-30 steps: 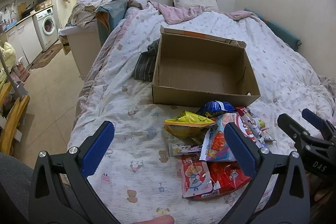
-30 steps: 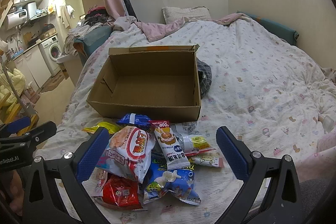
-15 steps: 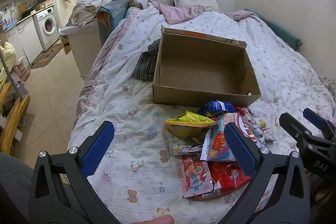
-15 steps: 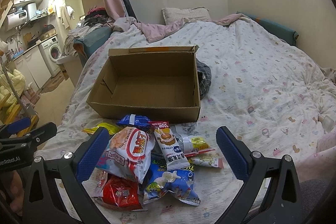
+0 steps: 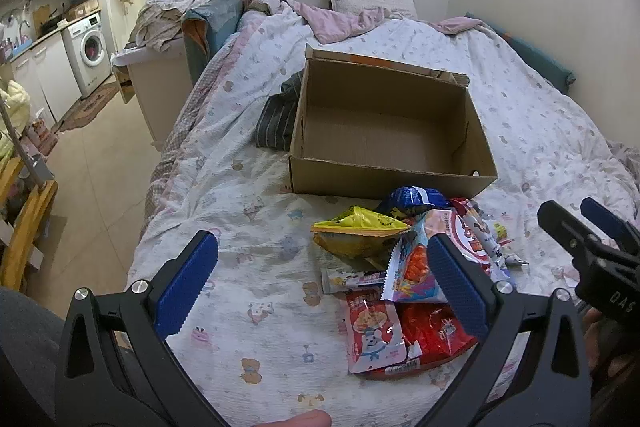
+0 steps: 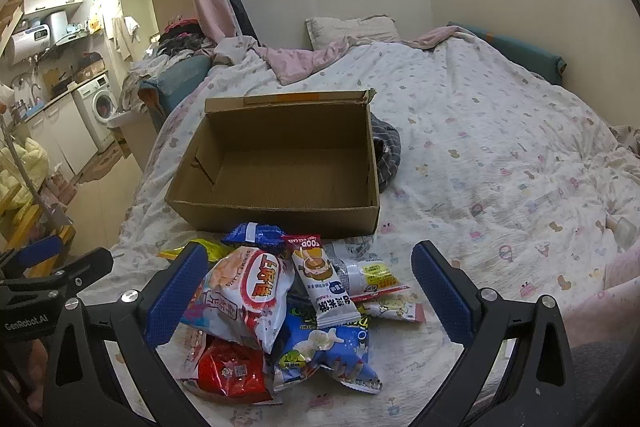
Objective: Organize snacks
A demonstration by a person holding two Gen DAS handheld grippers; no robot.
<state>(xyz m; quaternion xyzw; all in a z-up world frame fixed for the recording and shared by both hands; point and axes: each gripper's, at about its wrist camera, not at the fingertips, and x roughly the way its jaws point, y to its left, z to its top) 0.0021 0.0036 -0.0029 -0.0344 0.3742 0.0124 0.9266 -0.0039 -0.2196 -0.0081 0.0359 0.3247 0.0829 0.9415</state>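
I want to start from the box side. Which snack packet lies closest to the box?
The dark blue packet: it lies right against the box front wall, while the others sit nearer the grippers.

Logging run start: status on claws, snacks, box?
Both claws open, left claw and right claw holding nothing. Snack pile on the bed, against the cardboard box; box empty. Nothing blocking the box opening.

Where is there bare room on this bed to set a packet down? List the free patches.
Free: the bottom of the cardboard box, which holds nothing; the bedspread right of the box, out to the wall; the strip of bedspread left of the snack pile, toward the bed's edge. Crowded: the ground in front of the box, where the packets overlap, and beside the box where the dark striped cloth lies.
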